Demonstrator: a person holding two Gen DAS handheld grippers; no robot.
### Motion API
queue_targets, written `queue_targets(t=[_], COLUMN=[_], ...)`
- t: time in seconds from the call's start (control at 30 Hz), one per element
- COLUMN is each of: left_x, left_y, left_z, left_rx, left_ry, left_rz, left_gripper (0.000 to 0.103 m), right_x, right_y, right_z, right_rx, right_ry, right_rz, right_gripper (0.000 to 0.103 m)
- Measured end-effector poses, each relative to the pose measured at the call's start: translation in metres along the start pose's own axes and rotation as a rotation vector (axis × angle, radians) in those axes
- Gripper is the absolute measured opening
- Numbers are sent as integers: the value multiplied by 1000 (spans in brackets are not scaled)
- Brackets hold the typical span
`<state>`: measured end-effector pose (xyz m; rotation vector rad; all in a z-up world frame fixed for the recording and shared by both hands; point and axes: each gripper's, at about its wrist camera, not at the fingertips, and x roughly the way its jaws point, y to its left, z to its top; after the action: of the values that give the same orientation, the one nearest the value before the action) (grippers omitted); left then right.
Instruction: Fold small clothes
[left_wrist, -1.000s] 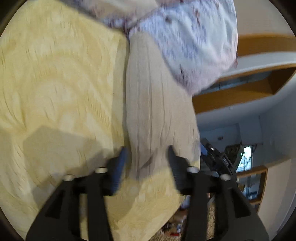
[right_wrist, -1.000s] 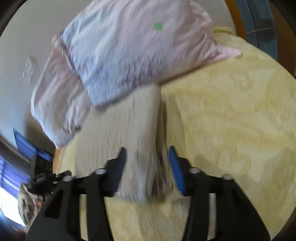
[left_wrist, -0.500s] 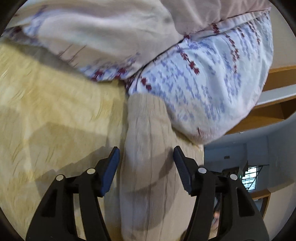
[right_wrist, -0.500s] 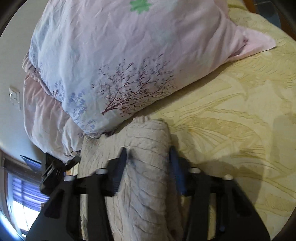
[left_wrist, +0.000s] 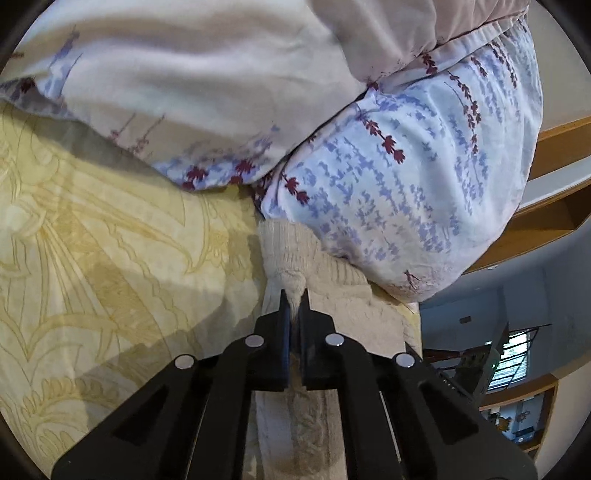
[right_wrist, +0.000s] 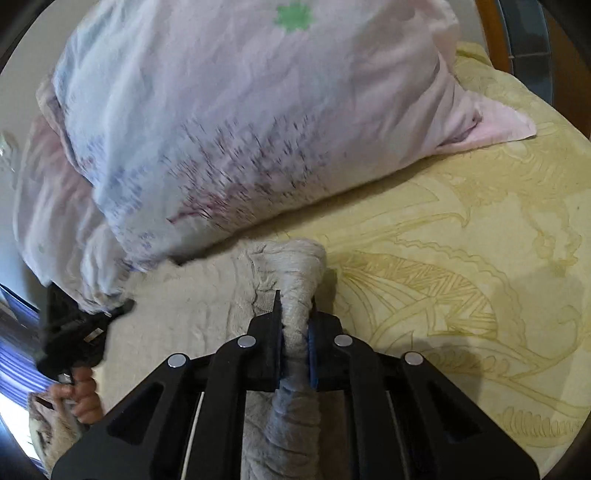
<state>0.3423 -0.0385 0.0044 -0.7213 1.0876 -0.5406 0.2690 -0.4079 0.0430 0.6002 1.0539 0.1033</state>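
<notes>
A beige knit garment (left_wrist: 317, 266) lies on the yellow patterned bedspread (left_wrist: 110, 258), its far end tucked against the pillows. My left gripper (left_wrist: 294, 297) is shut on a pinched ridge of the garment's left edge. In the right wrist view the same garment (right_wrist: 207, 295) spreads to the left, and my right gripper (right_wrist: 295, 302) is shut on a bunched roll of its right edge. The left gripper also shows in the right wrist view (right_wrist: 74, 332), held by a hand at the garment's far side.
Two floral pillows (left_wrist: 406, 166) (right_wrist: 240, 110) lie stacked just beyond the garment. The bedspread (right_wrist: 461, 258) stretches to the right in the right wrist view. Wooden shelves (left_wrist: 554, 177) and a window stand past the bed edge.
Both grippers were open, straddling the garment's edges; both have moved forward toward the pillows and shut, each pinching a fold of the knit fabric.
</notes>
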Motion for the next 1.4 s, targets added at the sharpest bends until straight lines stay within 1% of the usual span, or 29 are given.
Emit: queue_targets(t=[0.03, 0.07, 0.1, 0.13, 0.17, 0.23, 0.33, 0.37, 0.4, 0.43, 0.47, 0.5, 0.57, 0.67, 0.73, 0.77, 0.83, 0.87, 0.9, 0.97, 1.0, 1.03, 1.13, 1.23, 1.3, 1.4], left_x=[-4, -11, -16, -28, -35, -49, -56, -56, -55, -55, -53, -50, -48, -47, -47, -47, -45, -43, -40, -35, -33, -30, -22, -17, -15, -12], left_y=[0, 0, 2, 3, 3, 2, -1, -3, -6, -7, -10, -13, -16, -17, -16, -15, -14, -15, -15, -16, -16, -17, -19, -19, -19, -18], left_z=[-2, -5, -7, -13, -19, -37, -63, -70, -77, -80, -85, -88, -93, -94, -93, -92, -91, -90, -90, -88, -87, -86, -84, -82, -82, -80], left_rx=[-1, 0, 3, 11, 20, 56, 107, 121, 137, 149, 166, 180, 196, 193, 184, 179, 175, 172, 168, 158, 153, 148, 136, 122, 122, 125], left_ry=[0, 0, 3, 7, 6, 15, 53, 63, 73, 80, 88, 94, 95, 90, 87, 87, 95, 99, 104, 118, 120, 123, 127, 126, 125, 127], left_rz=[-9, -19, -27, -34, -36, -45, -48, -48, -48, -50, -48, -43, -46, -52, -52, -54, -55, -55, -55, -61, -61, -62, -56, -50, -44, -38], left_gripper=[11, 17, 34, 49, 53, 61, 67, 68, 70, 71, 71, 72, 75, 80, 85, 86, 86, 86, 86, 86, 86, 87, 87, 87, 87, 87], right_x=[-8, -15, -28, -35, -44, -59, -67, -66, -65, -64, -63, -61, -56, -47, -50, -53, -61, -64, -66, -63, -58, -53, -32, -15, -7, -4], right_y=[-2, -3, -6, -7, -8, -9, -13, -8, -7, -4, -3, -5, -12, -17, -18, -19, -24, -26, -26, -23, -22, -22, -23, -25, -24, -21], right_z=[-1, -3, -9, -13, -21, -37, -62, -66, -72, -74, -75, -72, -71, -69, -69, -69, -66, -63, -59, -52, -47, -44, -33, -30, -30, -31], right_rx=[14, 21, 24, 20, 8, -18, -40, -44, -61, -77, -86, -76, -44, -24, -8, 1, 36, 53, 65, 73, 80, 88, 106, 115, 114, 97], right_ry=[-4, -6, -11, -13, -13, -12, 21, 26, 30, 20, 2, -13, -22, -14, -8, -11, -19, -26, -34, -36, -14, 3, 68, 125, 148, 150], right_rz=[16, 22, 41, 59, 81, 98, 107, 108, 114, 82, 33, 17, 12, -12, 10, 23, 66, 82, 91, 96, 104, 109, 114, 119, 131, 152], right_gripper=[17, 25, 36, 43, 50, 50, 49, 41, 20, 14, 14, 13, 12, 12, 13, 16, 32, 53, 69, 72, 76, 77, 77, 77, 77, 77])
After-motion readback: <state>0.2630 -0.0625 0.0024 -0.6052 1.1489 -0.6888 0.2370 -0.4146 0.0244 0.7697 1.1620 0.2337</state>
